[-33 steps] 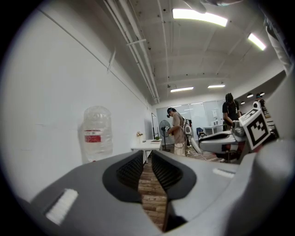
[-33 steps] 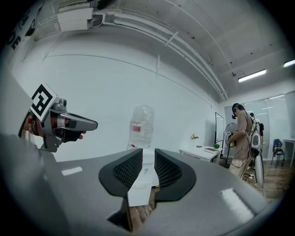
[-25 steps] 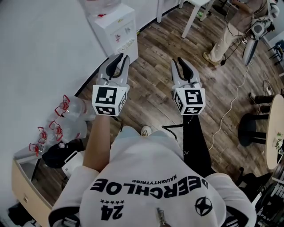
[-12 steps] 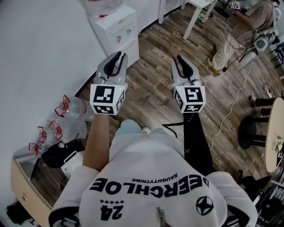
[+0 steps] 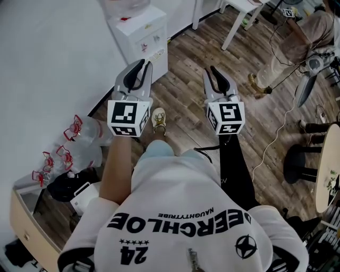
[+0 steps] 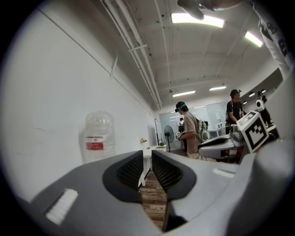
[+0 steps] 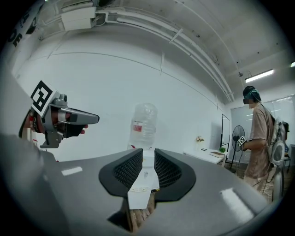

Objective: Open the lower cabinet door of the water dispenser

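The white water dispenser (image 5: 139, 36) stands against the wall at the top of the head view, its front face (image 5: 155, 47) turned toward the wooden floor. Its clear bottle (image 7: 144, 123) and white body (image 7: 146, 162) show through the right gripper's jaws; the left gripper view shows the bottle (image 6: 98, 137) off to the left. My left gripper (image 5: 139, 70) hovers just short of the dispenser, jaws a little apart and empty. My right gripper (image 5: 215, 75) is further right over the floor, also slightly open and empty. Both point level.
Several empty water jugs with red handles (image 5: 74, 141) lie by the wall at left. My shoe (image 5: 158, 119) is between the grippers. White table legs (image 5: 234, 16), a person (image 5: 297, 48), a floor cable (image 5: 271, 138), a black stool (image 5: 298, 159) and a round table (image 5: 329, 164) are at right.
Both grippers have moved forward toward the dispenser, which now sits nearer in the head view. A foot has stepped forward between the grippers. The jaws look unchanged.
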The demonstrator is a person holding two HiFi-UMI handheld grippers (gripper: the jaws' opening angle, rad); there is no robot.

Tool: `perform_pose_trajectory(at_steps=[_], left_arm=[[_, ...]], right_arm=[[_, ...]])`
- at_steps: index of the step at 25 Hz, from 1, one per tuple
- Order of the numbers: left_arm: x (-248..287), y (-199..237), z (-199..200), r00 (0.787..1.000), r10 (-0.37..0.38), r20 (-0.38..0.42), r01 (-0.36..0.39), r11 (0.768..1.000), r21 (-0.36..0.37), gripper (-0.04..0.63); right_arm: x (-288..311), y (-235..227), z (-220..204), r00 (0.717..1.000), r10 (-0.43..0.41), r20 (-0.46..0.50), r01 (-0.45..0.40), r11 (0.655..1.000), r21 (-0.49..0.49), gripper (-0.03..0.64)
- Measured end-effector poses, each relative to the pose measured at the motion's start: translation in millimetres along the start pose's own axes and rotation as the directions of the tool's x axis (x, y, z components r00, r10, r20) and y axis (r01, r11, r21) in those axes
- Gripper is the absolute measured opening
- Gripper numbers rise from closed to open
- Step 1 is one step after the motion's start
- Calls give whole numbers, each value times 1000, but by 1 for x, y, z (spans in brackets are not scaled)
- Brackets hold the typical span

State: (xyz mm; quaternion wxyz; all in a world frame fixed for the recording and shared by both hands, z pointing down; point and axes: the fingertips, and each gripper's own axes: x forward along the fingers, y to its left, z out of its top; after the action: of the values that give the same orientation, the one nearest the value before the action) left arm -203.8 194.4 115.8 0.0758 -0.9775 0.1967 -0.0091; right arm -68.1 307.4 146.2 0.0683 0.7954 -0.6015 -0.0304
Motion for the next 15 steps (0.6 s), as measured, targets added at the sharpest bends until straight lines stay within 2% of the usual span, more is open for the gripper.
perform_pose_trajectory(at_steps=[8, 11, 15], left_arm=[[50, 21, -14, 1000, -14, 10, 14, 999, 32, 60], [73, 37, -21, 1000, -14, 9, 14, 999, 37, 60], [118, 52, -21, 999, -46, 0, 46, 998, 51, 60]], right_arm=[[54, -17, -14, 1000, 5, 24, -6, 1000, 18, 61], [84, -14, -17, 999, 31, 22, -31, 1000, -1, 61], [128, -31, -12, 999, 26, 38, -26, 1000, 9, 61]])
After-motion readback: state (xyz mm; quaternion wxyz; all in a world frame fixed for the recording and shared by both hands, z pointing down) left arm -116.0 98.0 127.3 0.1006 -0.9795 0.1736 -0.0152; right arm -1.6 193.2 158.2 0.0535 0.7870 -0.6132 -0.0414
